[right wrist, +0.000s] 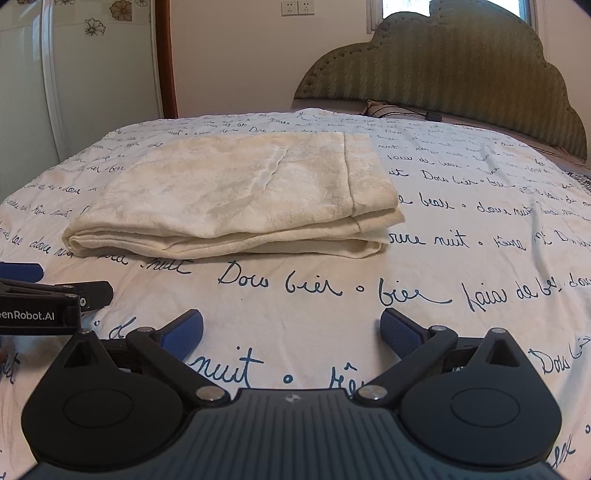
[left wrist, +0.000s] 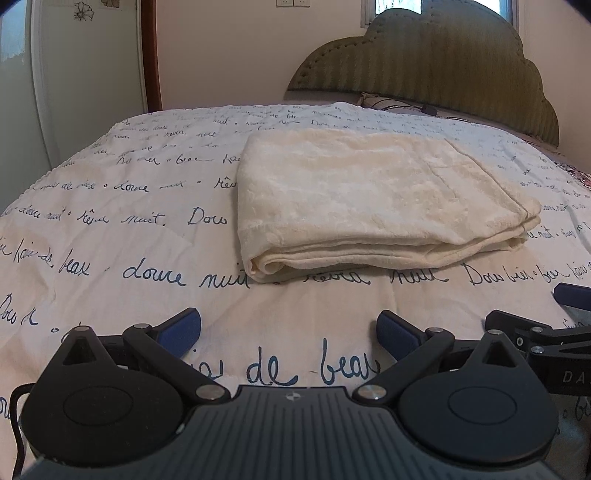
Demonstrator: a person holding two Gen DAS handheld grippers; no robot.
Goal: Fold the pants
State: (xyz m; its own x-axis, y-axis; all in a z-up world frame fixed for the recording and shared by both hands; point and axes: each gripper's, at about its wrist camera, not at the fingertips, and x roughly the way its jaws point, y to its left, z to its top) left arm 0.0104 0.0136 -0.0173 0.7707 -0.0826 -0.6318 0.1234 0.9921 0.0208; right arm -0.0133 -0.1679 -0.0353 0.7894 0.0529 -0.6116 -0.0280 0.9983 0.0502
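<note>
Two hand-held grippers hover low over a bed, both empty. Nearest the lens in the left wrist view, the left gripper (left wrist: 289, 332) has its blue-padded fingers (left wrist: 181, 330) spread wide above the bedspread (left wrist: 110, 236), clasping nothing. The right gripper (right wrist: 291, 332) matches it, jaws parted wide over the same cloth, its blue pads (right wrist: 400, 336) bare. Each tool shows at the edge of the other's view, so the two sit side by side, close together.

Just beyond the fingertips, apart from both tools, lie the cream pants (left wrist: 369, 199), folded into a flat stack of several layers with a rounded fold at the near left corner and the stacked hems or edges at the right. They rest on the white bedspread, which is printed with dark blue French handwriting.

Behind the pants, at the head of the bed, a patterned pillow (right wrist: 380, 109) peeks out beneath a scalloped olive-green headboard (right wrist: 461, 62). Farther still stand a pale wall with two sockets (right wrist: 297, 7), a window (right wrist: 454, 7) above the headboard, and a white wardrobe (right wrist: 92, 74) with flower decals at the left.
</note>
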